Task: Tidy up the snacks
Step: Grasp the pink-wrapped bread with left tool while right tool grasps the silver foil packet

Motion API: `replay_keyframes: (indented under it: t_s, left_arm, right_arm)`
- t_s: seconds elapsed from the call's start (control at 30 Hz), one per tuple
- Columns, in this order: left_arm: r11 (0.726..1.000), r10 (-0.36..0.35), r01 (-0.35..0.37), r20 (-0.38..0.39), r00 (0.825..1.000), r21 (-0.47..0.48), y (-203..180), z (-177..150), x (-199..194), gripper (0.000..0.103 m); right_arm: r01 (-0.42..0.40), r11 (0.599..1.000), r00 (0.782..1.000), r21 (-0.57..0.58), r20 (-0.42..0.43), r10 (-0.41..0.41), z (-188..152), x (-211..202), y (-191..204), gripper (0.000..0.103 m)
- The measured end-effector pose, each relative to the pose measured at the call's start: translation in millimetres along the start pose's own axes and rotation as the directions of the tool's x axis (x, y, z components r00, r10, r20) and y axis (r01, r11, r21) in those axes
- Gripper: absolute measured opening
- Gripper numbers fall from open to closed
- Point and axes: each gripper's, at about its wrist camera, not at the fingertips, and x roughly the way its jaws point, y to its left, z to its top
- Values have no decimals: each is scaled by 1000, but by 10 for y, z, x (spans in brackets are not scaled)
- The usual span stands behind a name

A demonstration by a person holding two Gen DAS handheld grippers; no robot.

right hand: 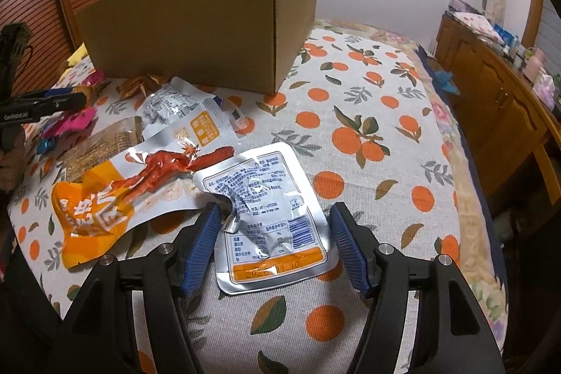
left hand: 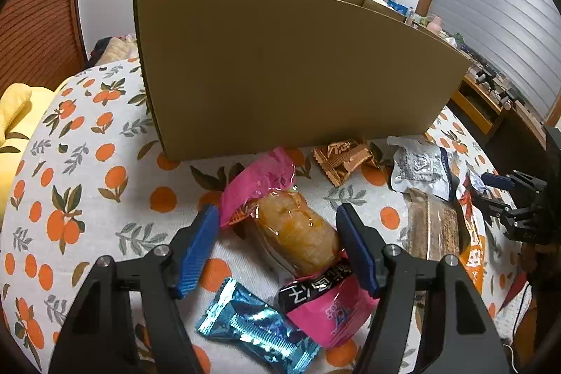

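Observation:
A cardboard box [left hand: 280, 65] stands on the orange-print cloth; it also shows in the right wrist view [right hand: 196, 23]. My left gripper [left hand: 278, 219] is open, its jaws on either side of a pink-ended pastry packet [left hand: 294, 230]. A blue foil snack [left hand: 256, 328] lies below it. My right gripper [right hand: 275, 219] is open around a silver pouch [right hand: 266, 209]. An orange-and-white sausage packet [right hand: 136, 188] lies to its left. The right gripper also shows in the left wrist view [left hand: 505, 195].
A brown wafer packet [left hand: 342, 160], a silver pouch [left hand: 420, 167] and a brown cracker pack [left hand: 433, 226] lie in front of the box. A wooden dresser [right hand: 498, 93] stands to the right of the bed. A yellow cloth [left hand: 14, 114] lies at left.

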Motion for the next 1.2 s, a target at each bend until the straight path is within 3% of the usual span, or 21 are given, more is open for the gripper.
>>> replay_keyframes:
  t_s: [0.3,0.4,0.5,0.6,0.67,1.2]
  left_arm:
    - [1000,11,-11,-5,1000,15,1,-7,-18,73]
    - [1000,11,-11,-50,999,-3,24,-19,72,75]
    - [998,49,-48,-40,998,31,-32,-52,74,75]
    - [999,40,-39,-37,999,31,-46,-63,64,65]
    - [1000,13,-12,-37,999,27,-43,-62,49,41]
    - [999,-16,15,17,1000,47,-113,-16,-228,40]
  right_arm:
    - [0,1000,1000,0,0,0,-2,0,-1,67]
    - [0,1000,1000,0,0,0,-1,0,-1,67]
    - [0,1000,1000,0,-3,0,2,0,-2,67]
    - [0,1000,1000,0,-5,0,1,2,0,67]
    - [1,1000,1000,0,-5,-1,4,3,0,67]
    - [-11,1000,1000,-1,0,11,-38,-57,53,61]
